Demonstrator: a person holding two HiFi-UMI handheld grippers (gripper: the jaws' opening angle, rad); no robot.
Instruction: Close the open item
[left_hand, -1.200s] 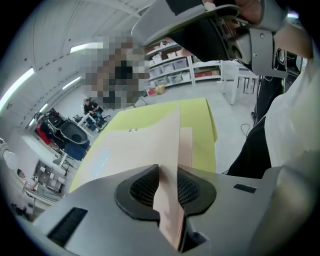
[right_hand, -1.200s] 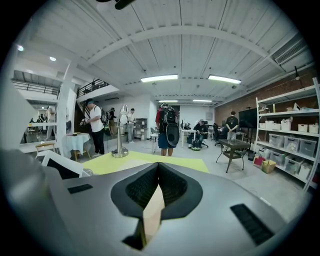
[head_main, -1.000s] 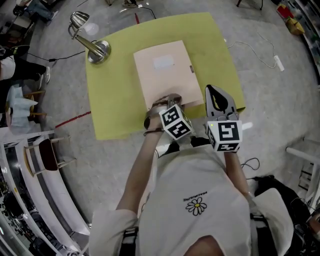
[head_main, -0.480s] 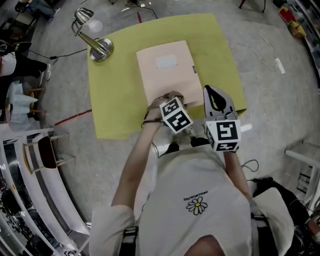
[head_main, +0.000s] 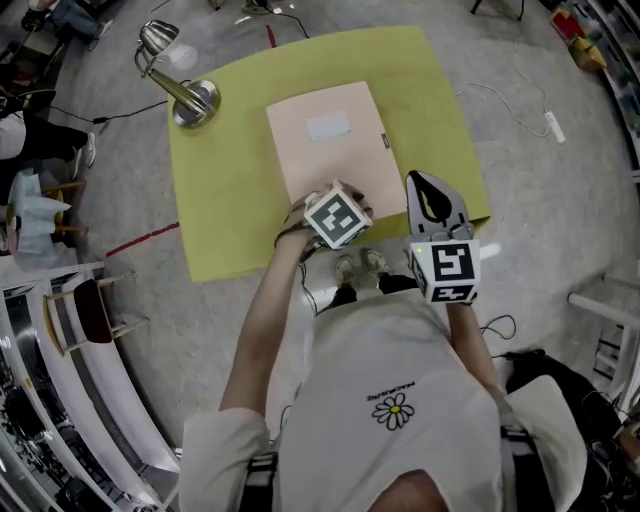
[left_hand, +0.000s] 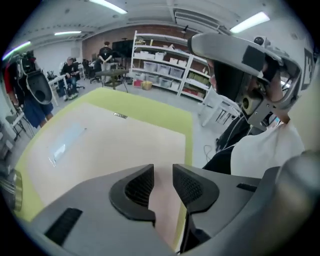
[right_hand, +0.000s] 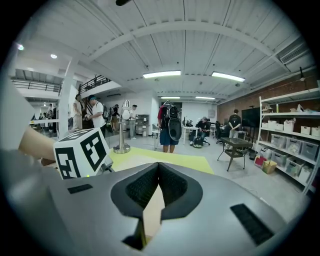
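Note:
A beige folder lies flat with its cover down on the yellow-green table; a pale label shows on the cover. My left gripper hovers over the folder's near edge. In the left gripper view its jaws are opening, a narrow gap between the pads, with only the folder's surface showing behind them. My right gripper hangs over the table's near right corner, beside the folder. Its fingertips touch and hold nothing.
A silver desk lamp stands on the table's far left corner. A power strip and cables lie on the floor to the right. Chairs stand at the left. People and shelving are in the room behind.
My left gripper has moved up and to the left, farther over the folder's near edge, and its marker cube has turned. The right gripper has barely moved.

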